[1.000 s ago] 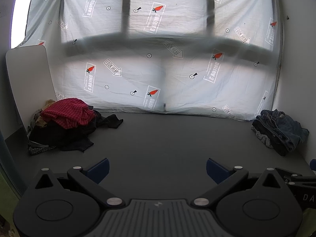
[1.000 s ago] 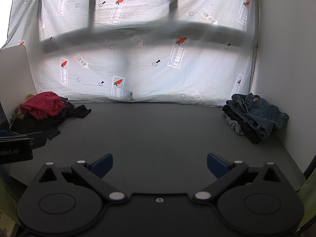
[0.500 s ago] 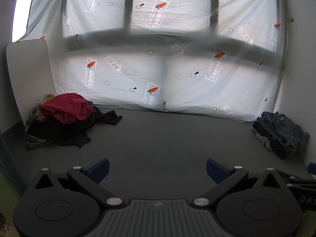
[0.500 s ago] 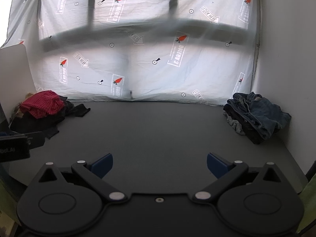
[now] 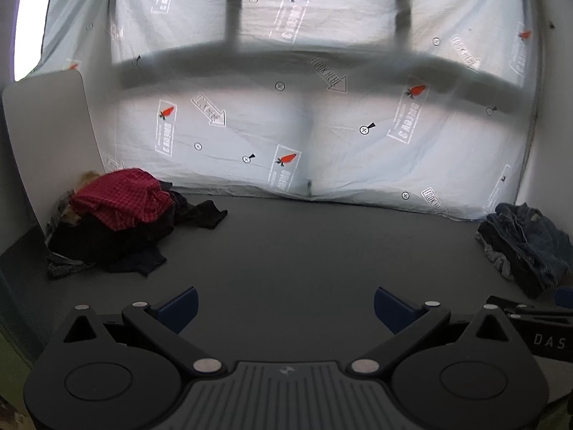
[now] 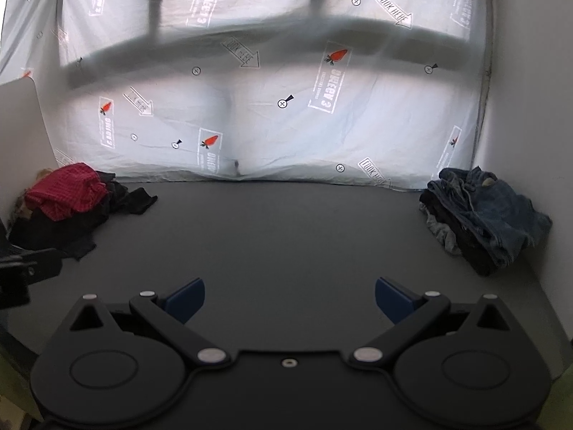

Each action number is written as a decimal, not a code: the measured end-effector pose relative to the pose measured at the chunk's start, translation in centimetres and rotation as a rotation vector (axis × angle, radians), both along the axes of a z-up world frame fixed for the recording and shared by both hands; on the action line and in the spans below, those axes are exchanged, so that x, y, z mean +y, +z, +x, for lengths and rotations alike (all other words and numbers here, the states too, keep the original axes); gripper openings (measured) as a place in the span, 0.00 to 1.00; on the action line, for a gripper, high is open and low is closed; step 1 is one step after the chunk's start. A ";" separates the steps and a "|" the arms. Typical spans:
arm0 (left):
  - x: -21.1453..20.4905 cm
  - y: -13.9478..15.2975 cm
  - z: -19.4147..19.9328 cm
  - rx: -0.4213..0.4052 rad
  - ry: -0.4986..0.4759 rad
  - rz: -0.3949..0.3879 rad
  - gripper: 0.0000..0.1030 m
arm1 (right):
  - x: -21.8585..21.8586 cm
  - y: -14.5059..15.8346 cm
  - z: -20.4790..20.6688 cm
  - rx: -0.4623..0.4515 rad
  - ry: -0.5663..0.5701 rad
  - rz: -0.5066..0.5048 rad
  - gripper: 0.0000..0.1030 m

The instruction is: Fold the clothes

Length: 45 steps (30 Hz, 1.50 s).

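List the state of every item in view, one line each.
left gripper: open, empty, above the table.
right gripper: open, empty, above the table.
red checked garment: crumpled, on top of the dark pile.
dark pile: unfolded heap at the table's far left corner.
denim pile: rumpled heap at the far right, against the wall.
table: bare grey surface between the two piles.
printed sheet: hanging behind the table, backlit.

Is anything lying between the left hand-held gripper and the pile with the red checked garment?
Nothing visible does. The left hand-held gripper is open and empty, and only bare dark table lies between it and the red checked garment on the dark pile at far left.
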State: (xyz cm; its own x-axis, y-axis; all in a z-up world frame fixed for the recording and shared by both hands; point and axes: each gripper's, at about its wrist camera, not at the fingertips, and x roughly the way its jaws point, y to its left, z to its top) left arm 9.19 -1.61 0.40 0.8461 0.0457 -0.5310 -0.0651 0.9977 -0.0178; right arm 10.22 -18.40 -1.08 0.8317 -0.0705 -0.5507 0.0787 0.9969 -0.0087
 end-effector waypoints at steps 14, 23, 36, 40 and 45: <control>6.1 -3.7 10.5 0.171 0.123 -0.157 1.00 | -0.8 -3.7 11.2 0.098 -0.026 0.092 1.00; 17.6 -5.9 19.5 0.223 0.146 -0.188 1.00 | 9.5 -6.3 21.4 0.211 -0.039 0.017 1.00; 34.3 -7.0 30.6 0.230 0.285 -0.145 0.90 | 25.5 -7.9 36.5 0.269 0.099 0.071 0.93; 39.4 -8.4 33.9 0.243 0.362 -0.167 0.76 | 30.0 -9.0 42.1 0.270 0.139 0.112 0.79; 44.2 -10.5 38.3 0.266 0.409 -0.197 0.54 | 35.5 -11.1 49.9 0.295 0.235 0.297 0.59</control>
State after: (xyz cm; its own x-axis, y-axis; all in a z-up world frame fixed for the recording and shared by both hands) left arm 47.51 42.58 -10.11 0.6150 0.2213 -0.7568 -0.4762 0.8692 -0.1329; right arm 60.16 17.08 -12.19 0.6113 0.2972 -0.7335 -0.1121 0.9500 0.2915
